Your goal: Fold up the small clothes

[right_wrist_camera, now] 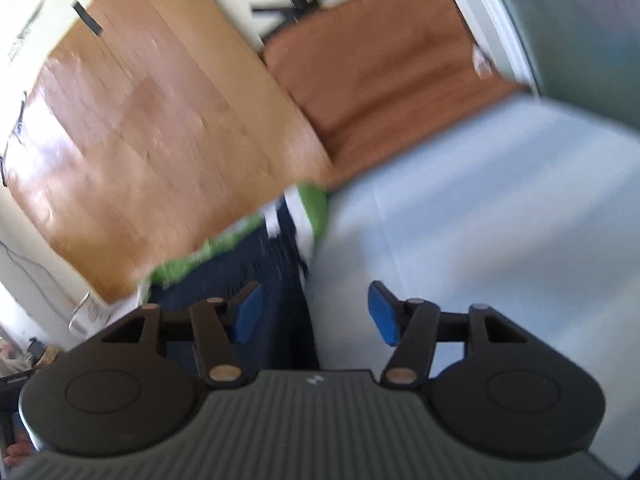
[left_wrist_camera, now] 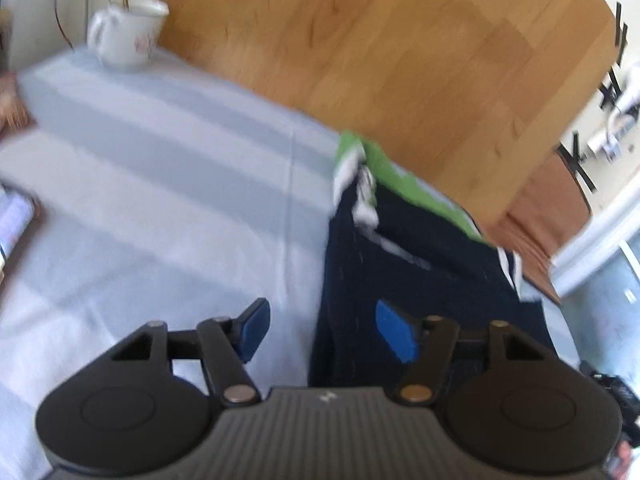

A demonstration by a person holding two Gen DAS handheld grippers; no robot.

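Shorts (left_wrist_camera: 400, 280), navy with green trim, lay at the far edge of your pale sheet (left_wrist_camera: 160, 200); your left gripper (left_wrist_camera: 320, 336) and right gripper (right_wrist_camera: 316, 314) both stood released, grasping nothing.

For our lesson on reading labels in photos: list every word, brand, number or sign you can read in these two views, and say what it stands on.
No text can be read in either view.
Left gripper: a small pale mark on its ribbed body, a logo shape, no letters legible.
Right gripper: the same small mark, not legible.
White mug: a reddish print, too blurred to read.
Dark garment: white marks, blurred, no letters readable.
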